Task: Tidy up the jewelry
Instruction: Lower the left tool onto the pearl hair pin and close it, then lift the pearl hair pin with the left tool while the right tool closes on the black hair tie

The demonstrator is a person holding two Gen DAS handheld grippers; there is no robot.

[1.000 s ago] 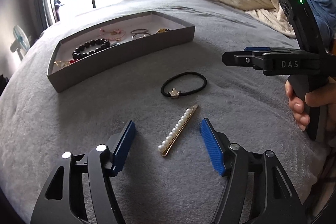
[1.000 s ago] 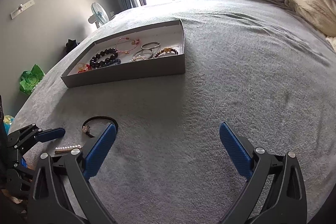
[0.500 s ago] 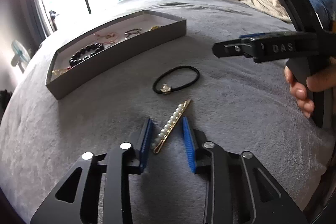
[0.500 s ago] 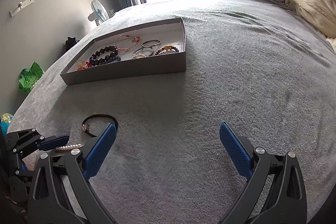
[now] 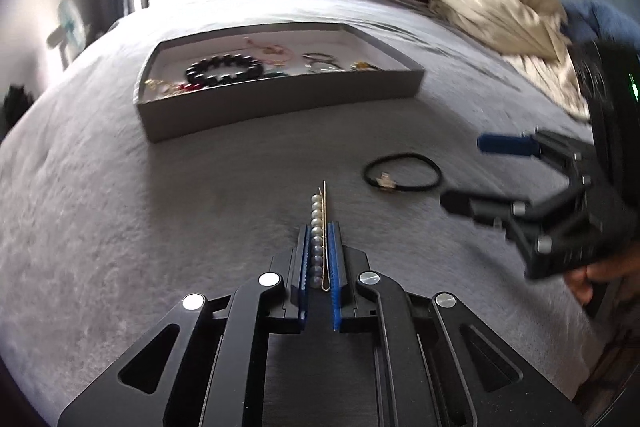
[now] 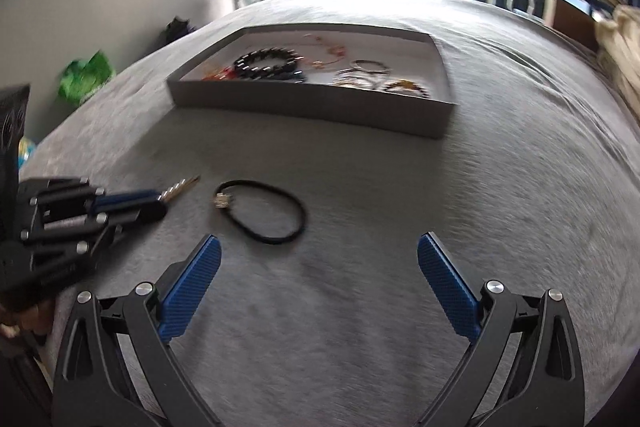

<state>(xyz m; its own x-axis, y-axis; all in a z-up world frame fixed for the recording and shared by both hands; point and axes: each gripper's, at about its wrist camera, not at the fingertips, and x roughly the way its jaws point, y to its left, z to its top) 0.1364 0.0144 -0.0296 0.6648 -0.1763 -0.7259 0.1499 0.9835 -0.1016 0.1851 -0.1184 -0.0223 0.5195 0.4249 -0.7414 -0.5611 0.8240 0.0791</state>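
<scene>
The left gripper [image 5: 319,245] fingers are closing on the stiff, light pearl clip [image 5: 319,227]; the right gripper [image 6: 318,291] fingers stand apart, empty. Tray [image 5: 280,107] at 12 o'clock; soft hair tie [image 6: 262,211] at 1 o'clock, easily pinched anywhere.

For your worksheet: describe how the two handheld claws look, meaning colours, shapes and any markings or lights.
Both the left claw and right claw have matte black angular frames with triangular cut-outs, silver round pivot bolts and blue ribbed pads. A green light glows on the right claw's black body.

both wrist cameras look steeply down, close over the bed [image 5: 160,227]; both views share the tray [image 5: 280,103] and hair tie [image 6: 264,211].
</scene>
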